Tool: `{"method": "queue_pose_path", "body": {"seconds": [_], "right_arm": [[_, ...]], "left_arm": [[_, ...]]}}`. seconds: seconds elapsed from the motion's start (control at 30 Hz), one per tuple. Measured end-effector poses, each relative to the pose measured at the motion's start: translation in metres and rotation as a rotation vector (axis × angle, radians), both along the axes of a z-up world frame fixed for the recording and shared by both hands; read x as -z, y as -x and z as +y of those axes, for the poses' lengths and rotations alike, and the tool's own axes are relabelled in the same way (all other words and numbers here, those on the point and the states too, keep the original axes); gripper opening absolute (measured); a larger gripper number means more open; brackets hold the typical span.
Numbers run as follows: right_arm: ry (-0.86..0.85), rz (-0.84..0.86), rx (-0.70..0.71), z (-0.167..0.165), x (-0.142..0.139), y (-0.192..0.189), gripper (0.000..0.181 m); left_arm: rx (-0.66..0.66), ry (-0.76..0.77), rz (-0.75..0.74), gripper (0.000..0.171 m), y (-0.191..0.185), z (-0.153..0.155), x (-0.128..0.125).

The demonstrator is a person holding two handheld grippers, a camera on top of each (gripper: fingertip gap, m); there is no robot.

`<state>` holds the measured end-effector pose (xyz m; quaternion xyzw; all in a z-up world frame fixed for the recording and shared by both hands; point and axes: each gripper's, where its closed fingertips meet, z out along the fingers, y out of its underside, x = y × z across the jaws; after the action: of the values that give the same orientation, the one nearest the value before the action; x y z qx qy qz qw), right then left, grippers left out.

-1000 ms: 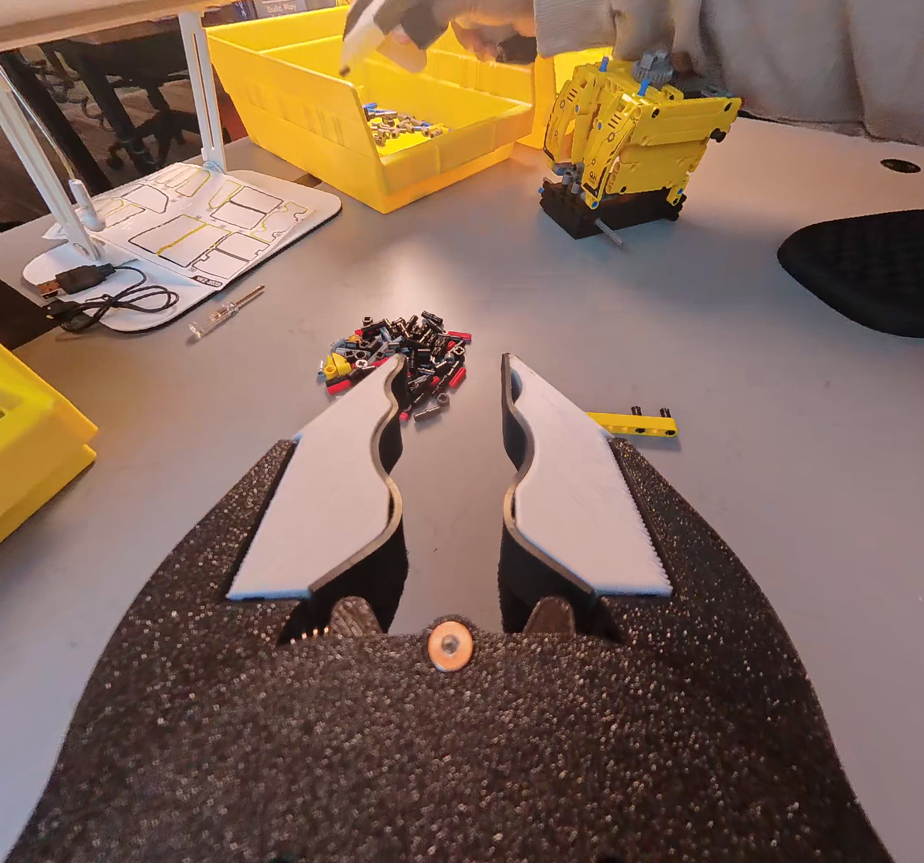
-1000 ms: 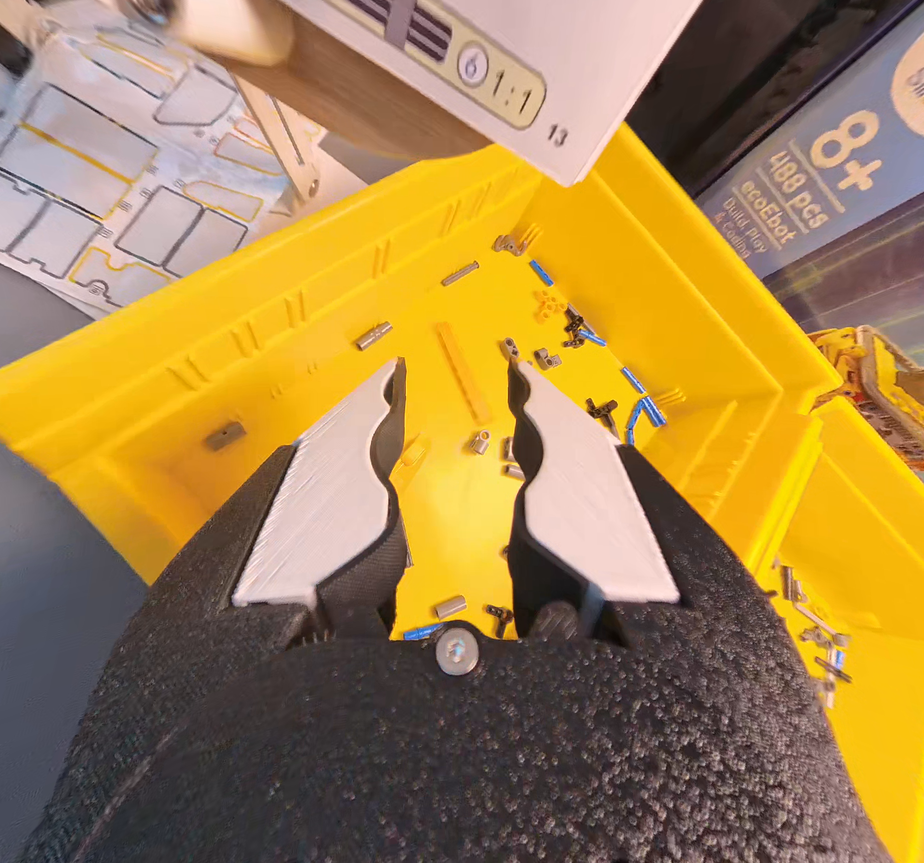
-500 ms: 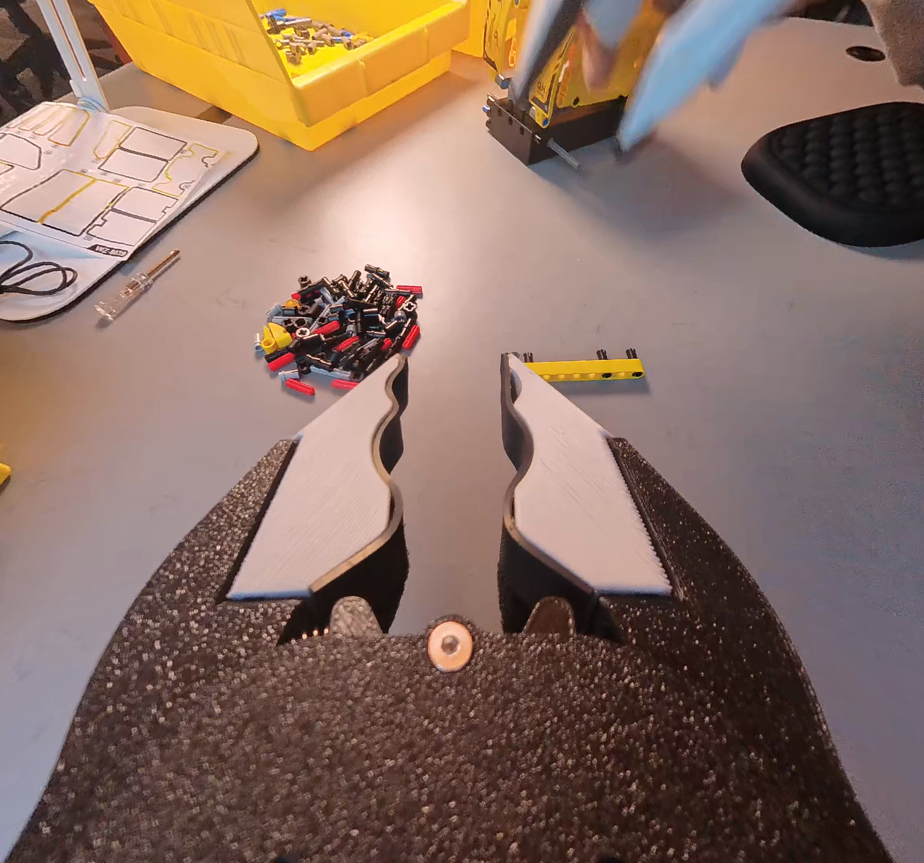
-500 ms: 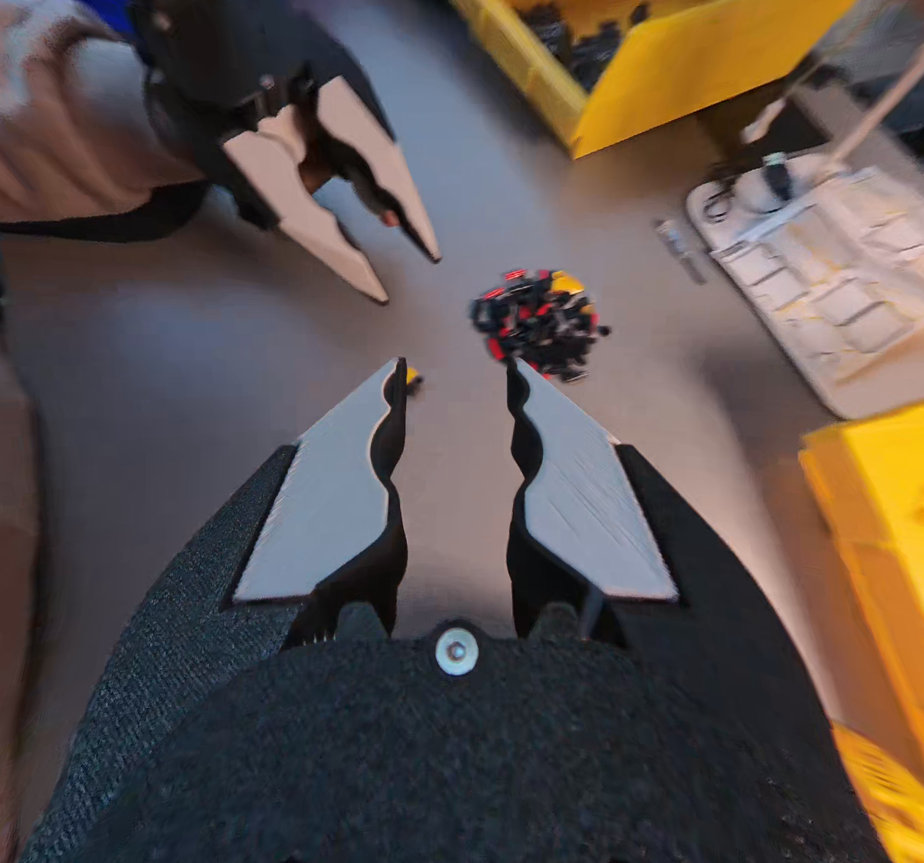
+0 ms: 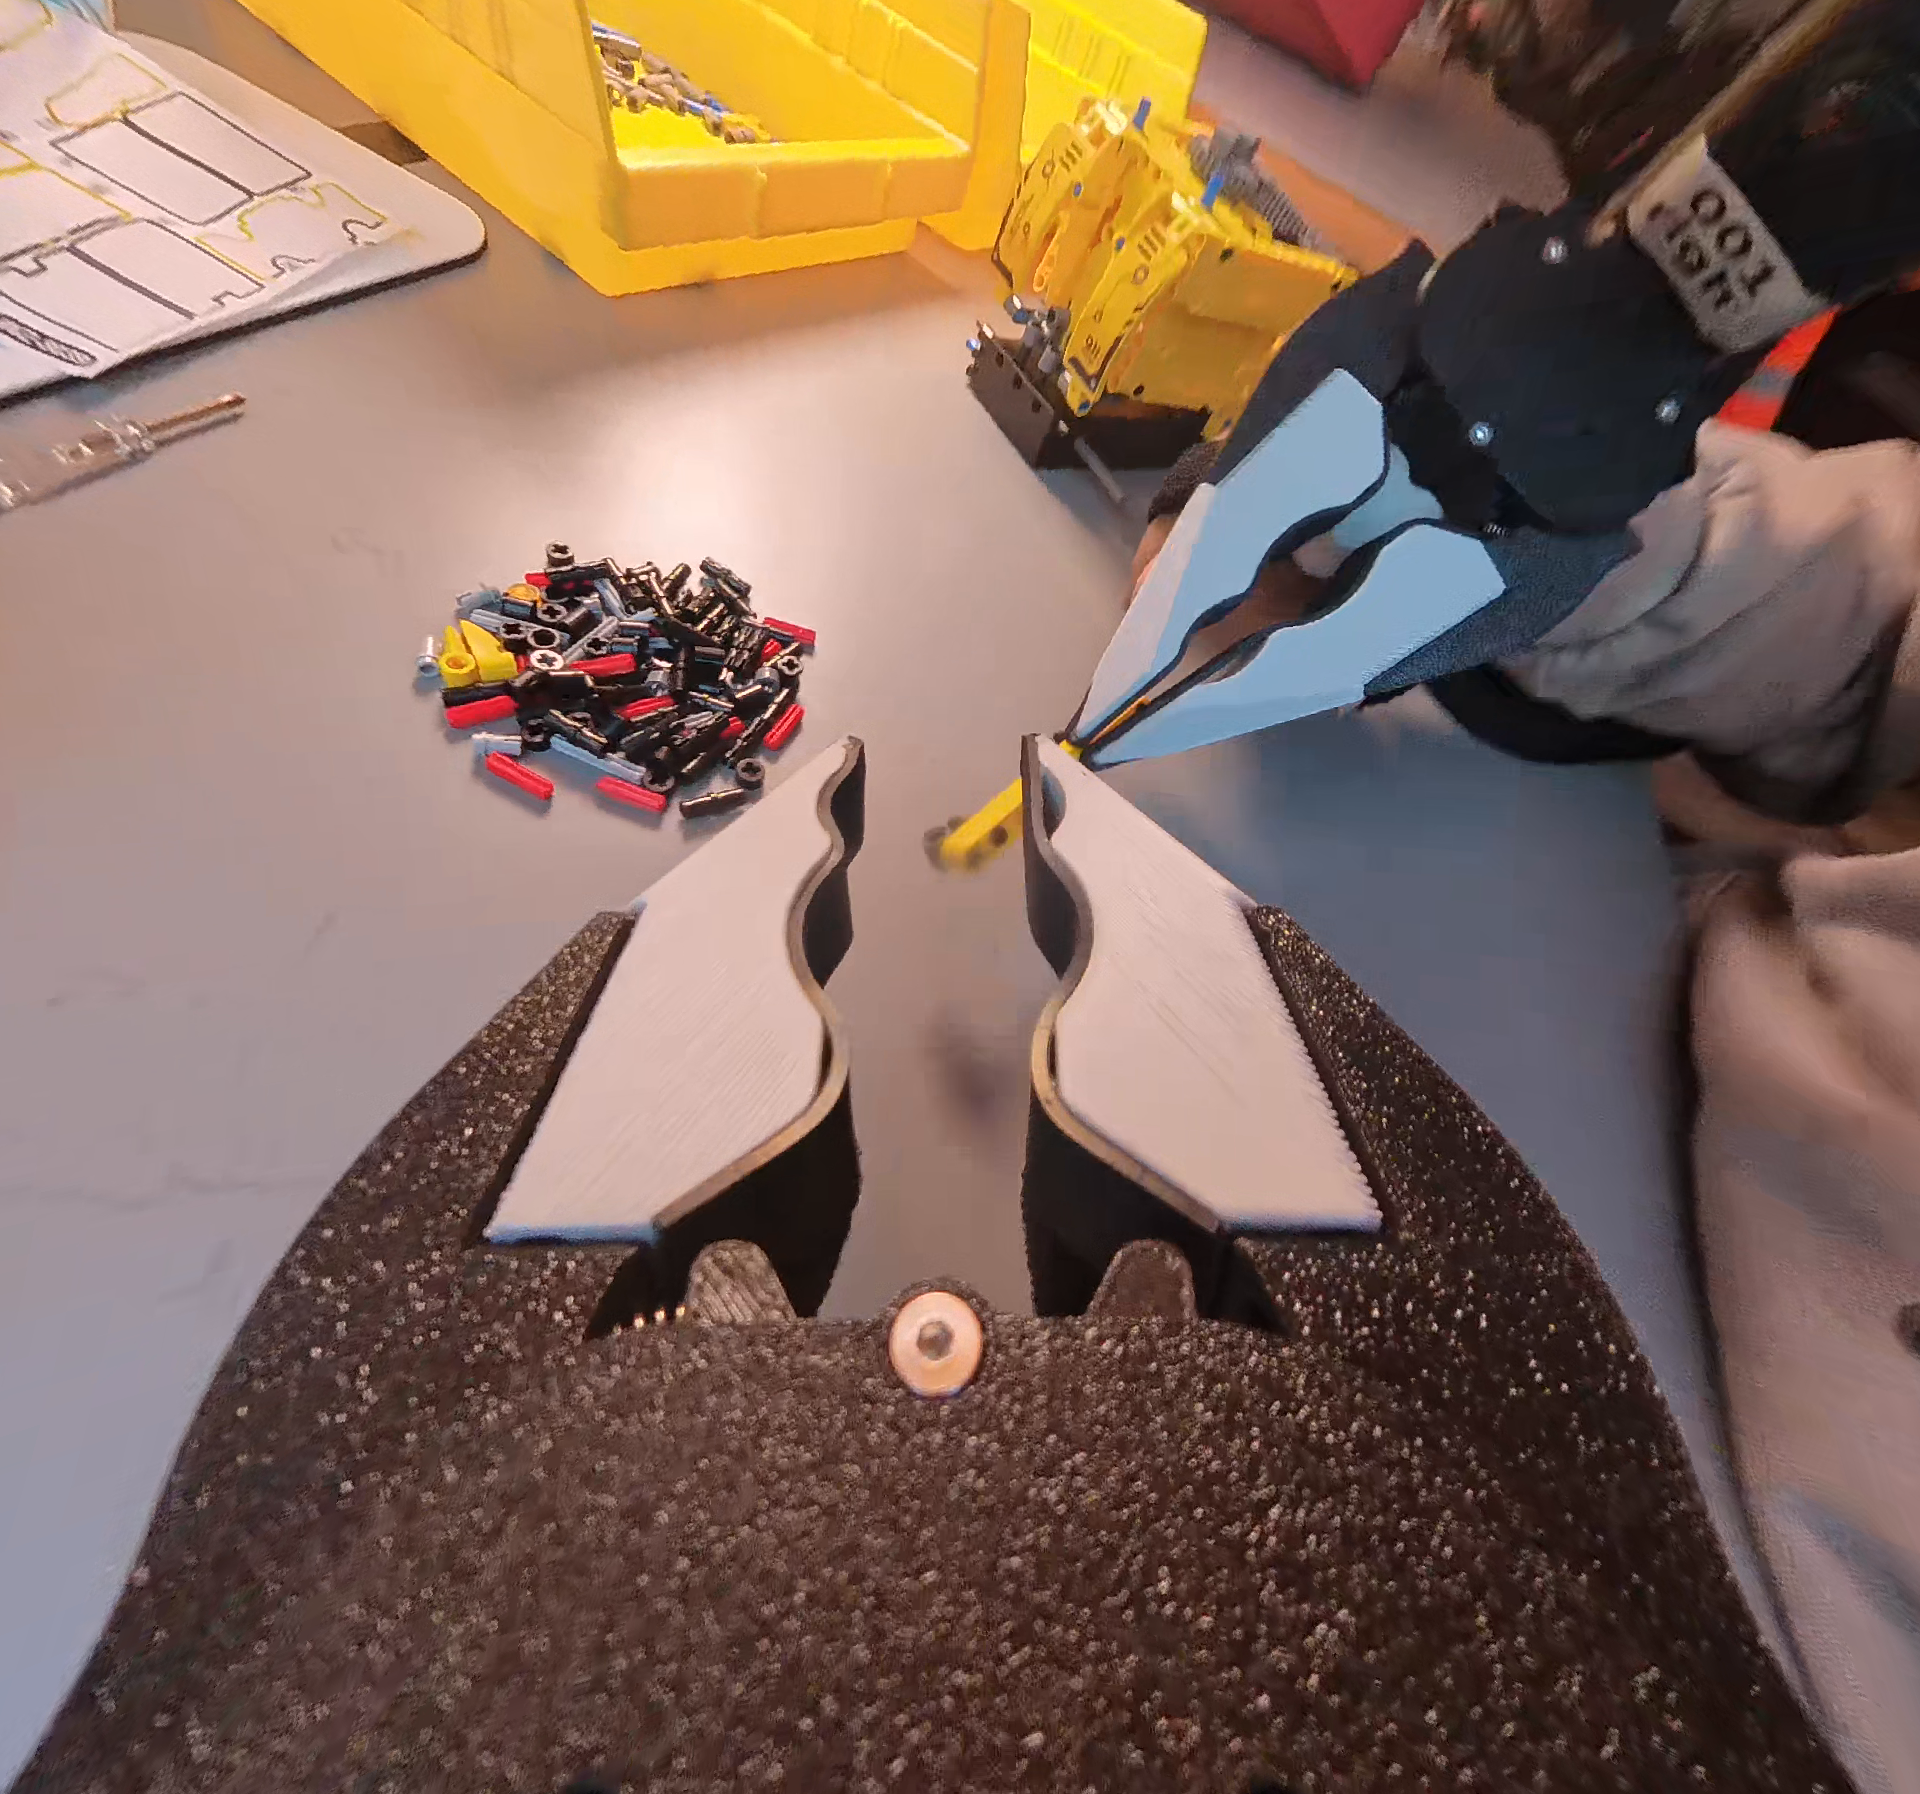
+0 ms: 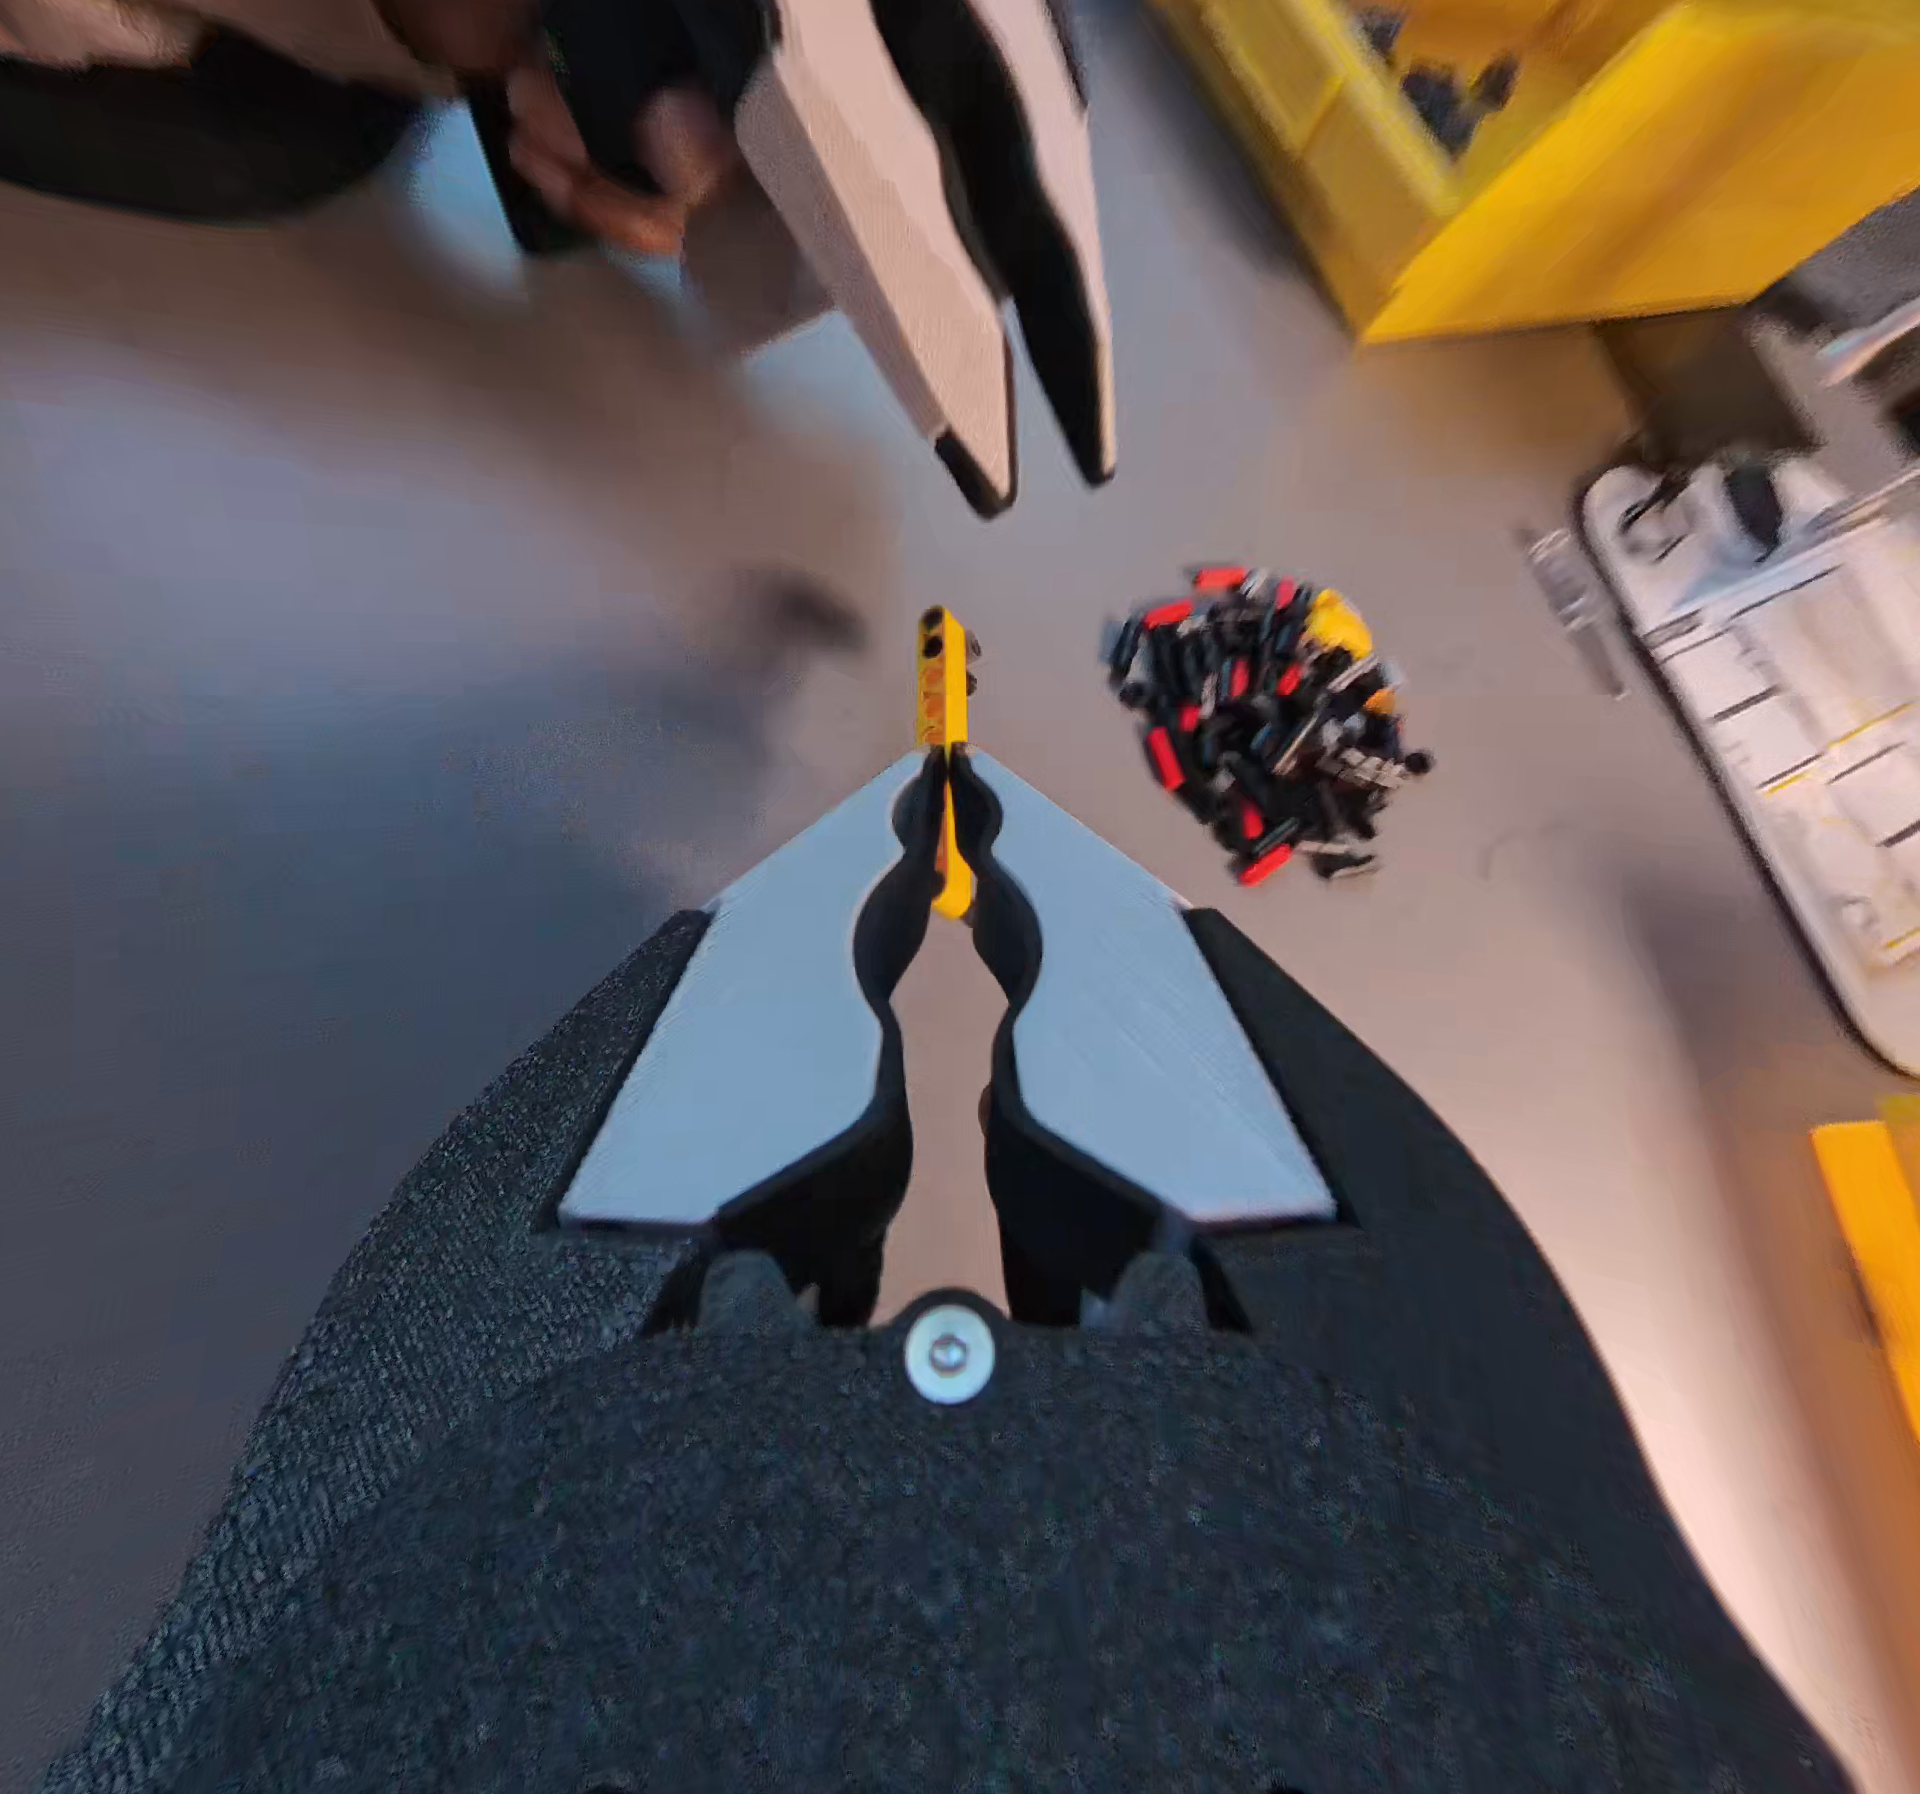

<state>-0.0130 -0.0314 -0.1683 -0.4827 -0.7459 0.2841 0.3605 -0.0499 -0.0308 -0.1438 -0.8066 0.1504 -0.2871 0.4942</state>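
My right gripper is shut on a thin yellow beam with holes, which sticks out past the fingertips above the grey table. In the left wrist view the right gripper comes in from the right, and the yellow beam shows between my left fingers. My left gripper is open and empty, its tips just short of the beam. In the right wrist view the left gripper hangs beyond the beam. A heap of small black, red and yellow pins lies left of the left gripper and also shows in the right wrist view.
Yellow parts bins stand at the back with small parts inside. A yellow and black brick model stands right of them. A white sheet on a stand base and a small screwdriver lie at left. A person's sleeve is at right. Tip to tip, the grippers are about 5 cm apart. My left gripper's tips are some 20 cm from the small screwdriver. Look for it in the right wrist view too.
My right gripper left the yellow bin, came down to the table and shut on the yellow beam. My left gripper moved forward and right toward the beam, staying open.
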Motion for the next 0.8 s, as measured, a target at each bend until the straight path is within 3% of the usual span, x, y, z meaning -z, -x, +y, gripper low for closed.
{"method": "queue_pose_path", "body": {"seconds": [0.2,0.4,0.5,0.63,0.8], "right_arm": [[-0.097,0.374,0.035,0.009,-0.058,0.003,0.000],[-0.323,0.488,0.057,0.009,-0.074,0.000,0.000],[-0.484,0.505,0.034,0.003,-0.076,0.001,0.000],[-0.596,0.492,-0.013,-0.008,-0.070,0.004,0.000],[-0.616,0.495,-0.051,-0.016,-0.066,0.005,0.000]], "left_arm": [[0.035,0.017,-0.363,0.031,-0.002,-0.002,-0.030],[0.096,0.054,-0.703,0.019,-0.014,-0.006,-0.056],[0.070,0.073,-0.767,0.005,-0.014,-0.002,-0.055],[0.063,0.066,-0.812,0.000,-0.012,-0.001,-0.056],[0.082,0.071,-0.787,0.007,-0.018,-0.003,-0.053]]}}
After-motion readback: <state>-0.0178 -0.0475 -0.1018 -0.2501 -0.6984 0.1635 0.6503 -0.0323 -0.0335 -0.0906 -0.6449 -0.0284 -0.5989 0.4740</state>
